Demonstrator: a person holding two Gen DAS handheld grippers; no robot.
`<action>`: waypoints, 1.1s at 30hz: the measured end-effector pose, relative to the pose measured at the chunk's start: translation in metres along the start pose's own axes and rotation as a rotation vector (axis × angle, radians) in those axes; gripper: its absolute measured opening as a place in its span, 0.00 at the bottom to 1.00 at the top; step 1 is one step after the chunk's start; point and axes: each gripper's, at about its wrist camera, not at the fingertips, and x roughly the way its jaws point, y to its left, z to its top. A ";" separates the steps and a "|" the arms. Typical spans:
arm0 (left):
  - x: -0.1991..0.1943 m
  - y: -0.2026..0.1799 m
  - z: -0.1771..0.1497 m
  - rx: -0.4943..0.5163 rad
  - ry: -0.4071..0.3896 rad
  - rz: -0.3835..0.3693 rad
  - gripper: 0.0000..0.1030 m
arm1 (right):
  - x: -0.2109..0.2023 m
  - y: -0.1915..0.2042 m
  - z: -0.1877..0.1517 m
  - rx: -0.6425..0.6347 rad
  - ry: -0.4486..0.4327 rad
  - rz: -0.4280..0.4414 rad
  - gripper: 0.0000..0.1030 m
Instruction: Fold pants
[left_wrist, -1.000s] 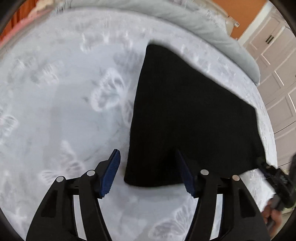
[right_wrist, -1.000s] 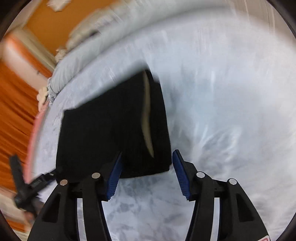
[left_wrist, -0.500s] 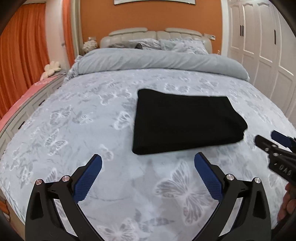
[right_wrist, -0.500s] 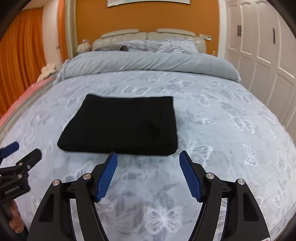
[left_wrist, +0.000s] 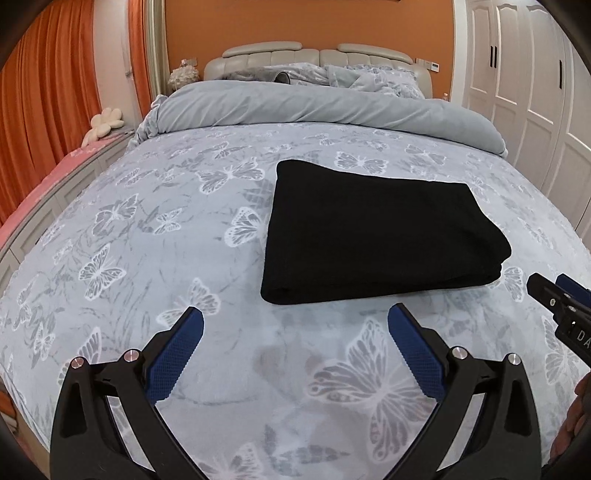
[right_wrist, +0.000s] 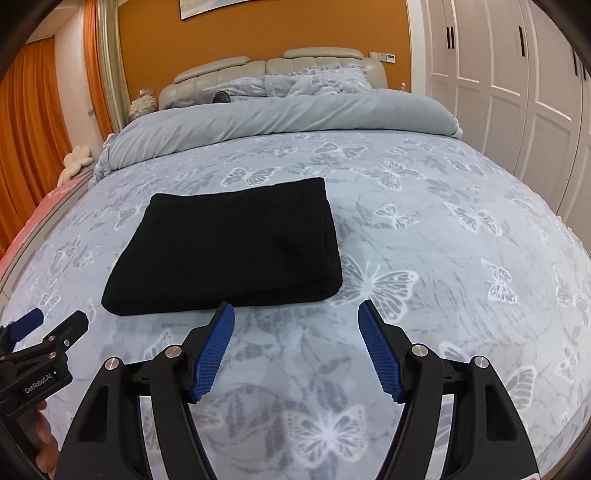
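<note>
The black pants (left_wrist: 373, 229) lie folded into a flat rectangle on the butterfly-print bed cover (left_wrist: 147, 258); they also show in the right wrist view (right_wrist: 229, 247). My left gripper (left_wrist: 295, 321) is open and empty, held above the cover just in front of the pants' near left corner. My right gripper (right_wrist: 295, 314) is open and empty, just in front of the pants' near right corner. Neither touches the pants. The right gripper shows at the left wrist view's right edge (left_wrist: 554, 299), and the left gripper at the right wrist view's left edge (right_wrist: 40, 332).
A rolled grey duvet (left_wrist: 314, 107) and pillows (left_wrist: 369, 77) lie across the bed's far end by the padded headboard (right_wrist: 266, 66). Orange curtains (left_wrist: 48, 96) hang on the left, white wardrobe doors (right_wrist: 517, 92) stand on the right.
Both grippers have pulled back from the pants' near edge and risen, tilting up so the whole bed and room show. The pants stay folded and still.
</note>
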 end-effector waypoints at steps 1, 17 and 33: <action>0.000 -0.001 0.000 0.004 -0.004 0.006 0.95 | -0.001 0.000 -0.001 -0.001 -0.003 -0.004 0.66; -0.004 -0.017 -0.008 0.053 -0.028 -0.003 0.95 | -0.007 0.010 -0.010 -0.027 -0.019 -0.017 0.66; -0.008 -0.021 -0.007 0.056 -0.036 -0.043 0.95 | -0.007 0.014 -0.011 -0.040 -0.027 -0.019 0.66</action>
